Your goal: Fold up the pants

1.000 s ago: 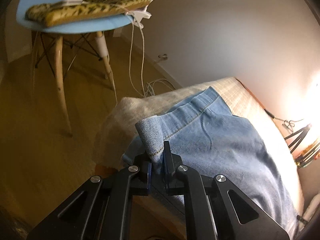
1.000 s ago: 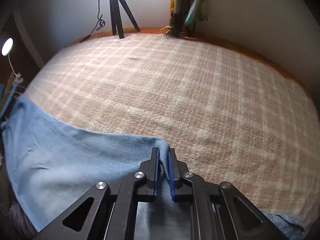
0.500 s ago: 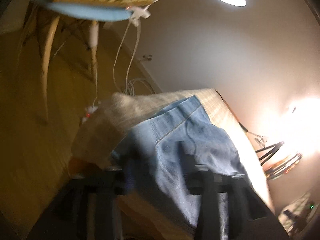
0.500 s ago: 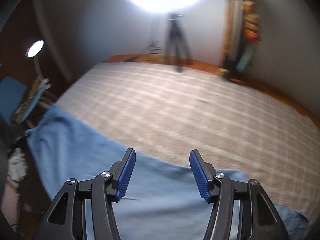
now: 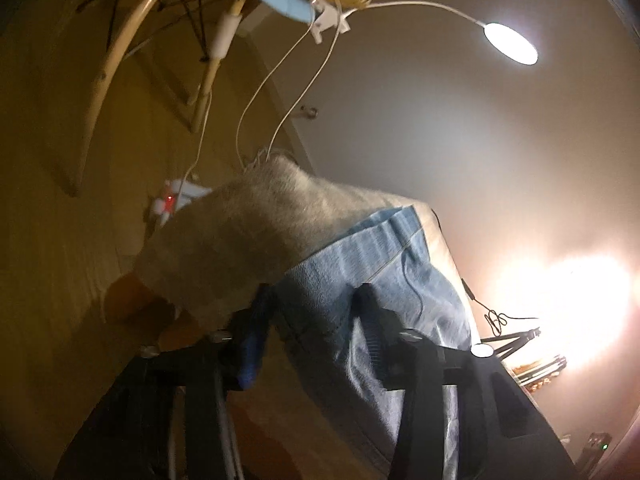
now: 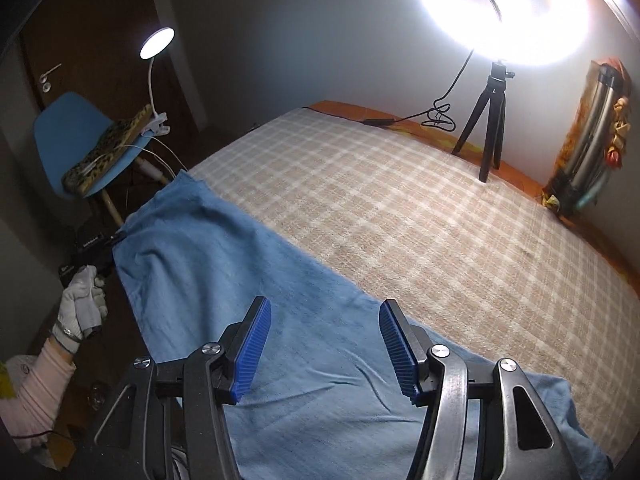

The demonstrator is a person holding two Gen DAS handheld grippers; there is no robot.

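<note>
Light-blue denim pants [image 6: 248, 280], soft and faintly creased, spread flat in a long strip along the near edge of the bed, one end draping over the corner. Underneath, a nubby beige plaid blanket [image 6: 420, 208] covering the mattress. Right gripper [image 6: 324, 344] hovering above the cloth, ribbed blue pads [image 6: 252, 348] spread wide, nothing between them. Left gripper [image 5: 312, 320] low at the bed's corner, blurred, black fingers parted around the hanging denim edge without pinching it. Beyond, a blue moulded chair [image 6: 68, 128] with a clip lamp [image 6: 158, 38], and a glaring ring light [image 6: 500, 12] on a black tripod.
</note>
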